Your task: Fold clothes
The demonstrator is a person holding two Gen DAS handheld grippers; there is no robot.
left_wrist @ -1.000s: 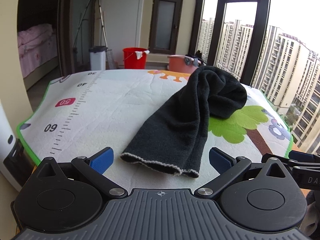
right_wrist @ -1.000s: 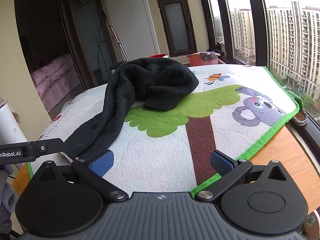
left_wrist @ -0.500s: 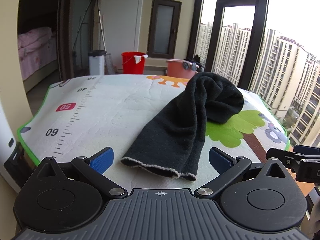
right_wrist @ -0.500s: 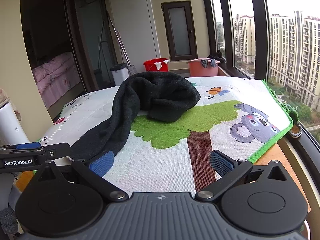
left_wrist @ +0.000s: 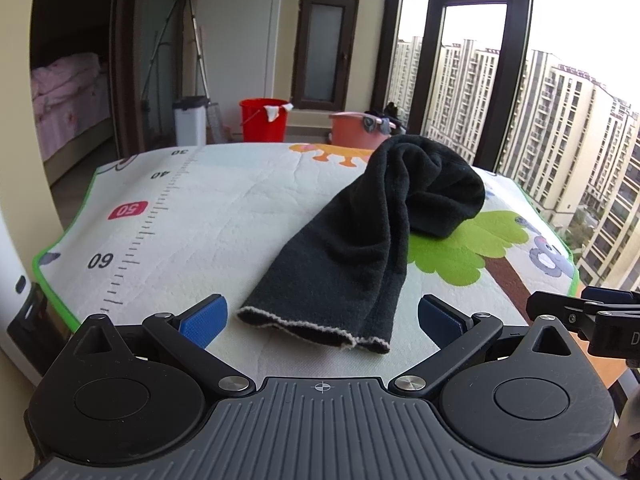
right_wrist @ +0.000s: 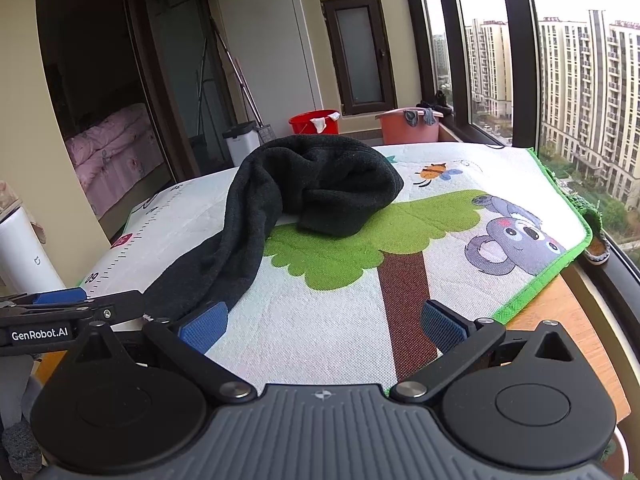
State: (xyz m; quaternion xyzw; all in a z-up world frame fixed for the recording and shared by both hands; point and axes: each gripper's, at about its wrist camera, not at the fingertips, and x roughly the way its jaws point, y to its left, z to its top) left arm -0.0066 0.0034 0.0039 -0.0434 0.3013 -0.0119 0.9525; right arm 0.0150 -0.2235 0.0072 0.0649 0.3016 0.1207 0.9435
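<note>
A black knitted garment [left_wrist: 360, 248] lies on a printed mat [left_wrist: 192, 220], bunched into a heap at its far end with a long part stretched toward me; its pale-edged hem lies just ahead of my left gripper [left_wrist: 322, 318]. My left gripper is open and empty, its blue pads either side of the hem, apart from it. In the right wrist view the garment [right_wrist: 280, 208] runs from centre to lower left. My right gripper [right_wrist: 324, 326] is open and empty over the mat's [right_wrist: 440, 264] tree trunk print, to the right of the garment.
The mat's green border [right_wrist: 532, 300] ends on a wooden table [right_wrist: 576, 320] next to a large window. Beyond the table stand a red bucket [left_wrist: 264, 118], an orange basin [left_wrist: 352, 128] and a white bin [left_wrist: 190, 120]. A white cylinder [right_wrist: 22, 252] stands at left.
Both grippers have drawn back and risen slightly, so the garment and mat look a little farther and lower. The garment has not moved. Both grippers stay open.
</note>
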